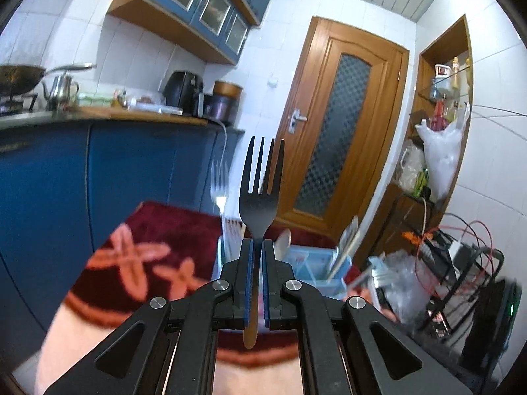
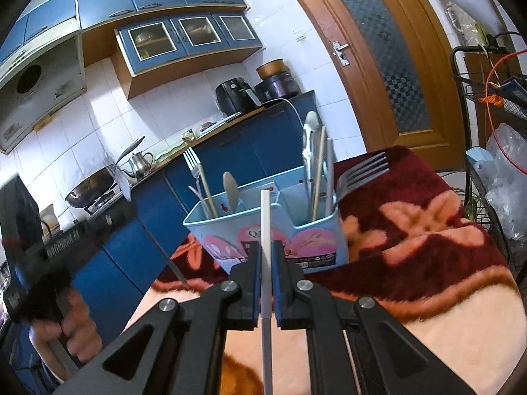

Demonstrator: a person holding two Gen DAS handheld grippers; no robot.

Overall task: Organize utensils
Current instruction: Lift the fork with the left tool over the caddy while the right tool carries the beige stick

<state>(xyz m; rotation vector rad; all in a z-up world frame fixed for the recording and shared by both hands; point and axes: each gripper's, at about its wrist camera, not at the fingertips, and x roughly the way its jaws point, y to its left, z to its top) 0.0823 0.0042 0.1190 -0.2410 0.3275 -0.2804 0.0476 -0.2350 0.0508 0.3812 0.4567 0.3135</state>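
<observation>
Home kitchen, blue cabinets (image 2: 184, 36), wok (image 2: 90, 187), kettle (image 2: 140, 161)

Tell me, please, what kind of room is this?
Most likely a home kitchen: a wok and kettle on the counter, blue wall cabinets, and a blue utensil caddy on a blanket.

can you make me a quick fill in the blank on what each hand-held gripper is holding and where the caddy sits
1. The left hand-held gripper is shut on a black ____.
2. The right hand-held gripper is shut on a thin ____ stick.
3. The light blue utensil caddy stands on a dark red ____ with pink flowers.
4. A silver fork lies on the blanket, to the ____ of the caddy in the right wrist view.

Missing words: fork; white; blanket; right
</observation>
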